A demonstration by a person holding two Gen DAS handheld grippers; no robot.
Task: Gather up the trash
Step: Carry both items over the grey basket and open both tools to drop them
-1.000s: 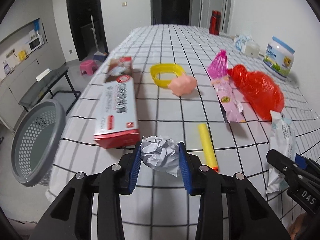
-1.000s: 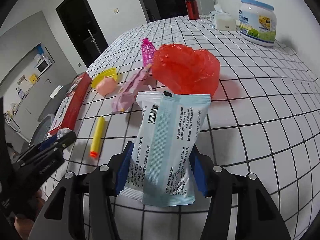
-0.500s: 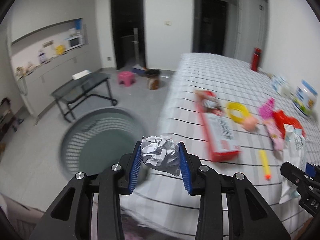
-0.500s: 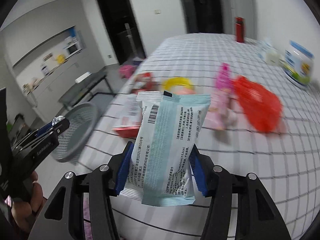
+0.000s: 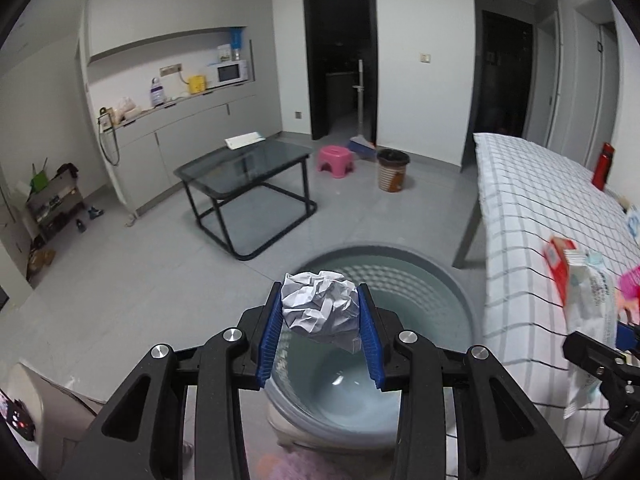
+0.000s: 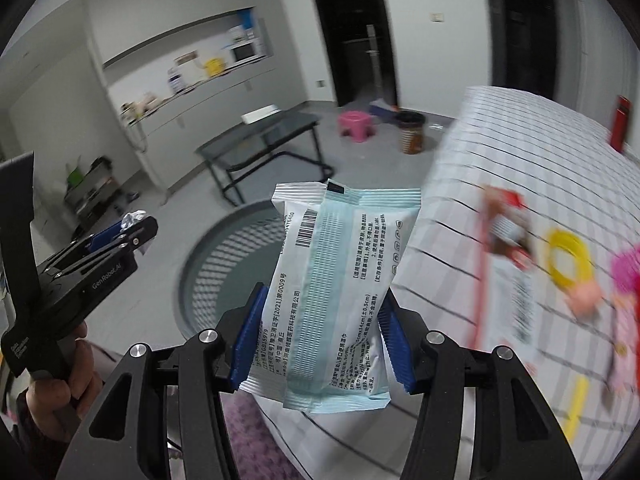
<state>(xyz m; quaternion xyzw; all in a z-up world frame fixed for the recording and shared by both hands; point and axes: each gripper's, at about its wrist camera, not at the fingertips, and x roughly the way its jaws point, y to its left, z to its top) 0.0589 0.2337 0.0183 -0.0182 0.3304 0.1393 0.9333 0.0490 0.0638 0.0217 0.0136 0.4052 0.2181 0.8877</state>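
Grey plastic bin (image 5: 460, 280): the landmark for this entry; it stands on the floor just beside the edge of the checked table (image 5: 532, 216), mouth up, and looks empty as far as you can see into it.

Item 1, paper ball (image 5: 320, 308): crumpled white paper, clamped between the blue pads of your left gripper (image 5: 320, 320). In the left wrist view it hangs above the near side of the bin's mouth.

Item 2, packet (image 6: 336, 292): pale blue-and-white sealed wrapper with a barcode, pinched low down by your right gripper (image 6: 320, 332), standing upright out of the jaws. In the right wrist view it sits in front of the bin (image 6: 224, 264), towards the table side of the rim; whether it is fully over the opening cannot be told.

Step in hand: carrying both pieces to the bin, neither yet let go.

Next move, by judgement: bring each gripper squarely over the bin's mouth, the right one a little further from the table, then open the jaws so the pieces drop in.

Left on the table beyond the bin: red box (image 6: 504, 224), yellow ring (image 6: 568, 264), other bright items too blurred to name.
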